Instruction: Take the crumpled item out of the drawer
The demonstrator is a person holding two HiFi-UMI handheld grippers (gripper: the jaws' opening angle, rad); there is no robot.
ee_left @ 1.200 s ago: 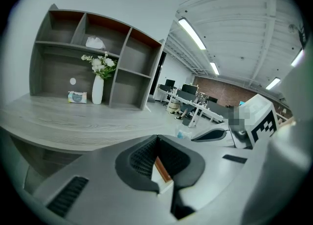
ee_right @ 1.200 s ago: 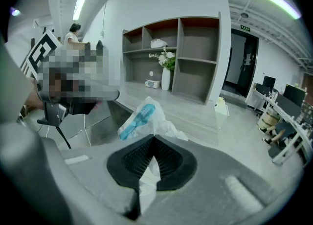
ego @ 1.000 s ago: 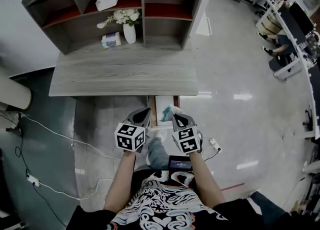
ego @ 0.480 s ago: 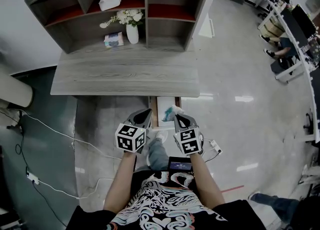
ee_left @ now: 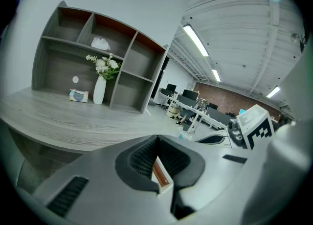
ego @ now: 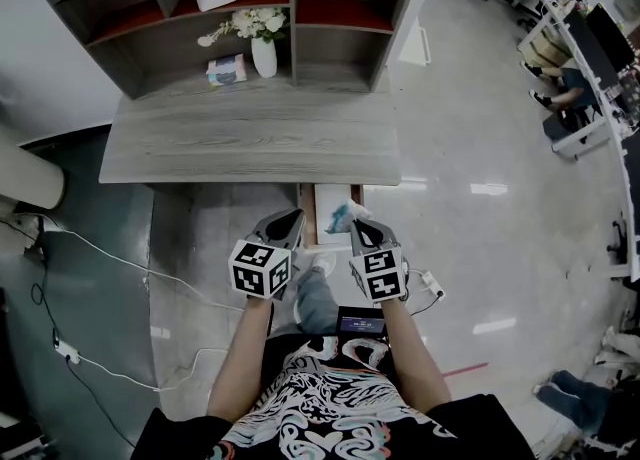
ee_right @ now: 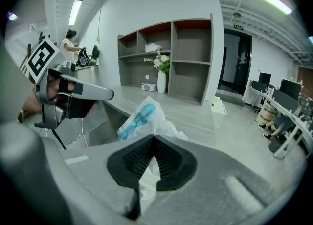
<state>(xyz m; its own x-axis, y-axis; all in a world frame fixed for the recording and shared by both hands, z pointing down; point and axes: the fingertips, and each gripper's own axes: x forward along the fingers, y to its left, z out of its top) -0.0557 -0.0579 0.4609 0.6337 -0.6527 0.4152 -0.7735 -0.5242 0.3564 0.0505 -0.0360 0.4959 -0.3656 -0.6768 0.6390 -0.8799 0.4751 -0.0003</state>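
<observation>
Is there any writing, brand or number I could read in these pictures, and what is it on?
Nothing can be read.
Green sign above the doorway: too small.
Tissue pack in the shelf unit: print blurred.
Crumpled item in the right gripper: blue print, illegible.
Marker cube: black-and-white squares, no words.

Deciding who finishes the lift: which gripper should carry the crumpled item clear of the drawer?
Right. The right gripper is shut on the crumpled bag, which it holds up in front of the desk. The left gripper is clamped on the drawer edge, so it is occupied.
</observation>
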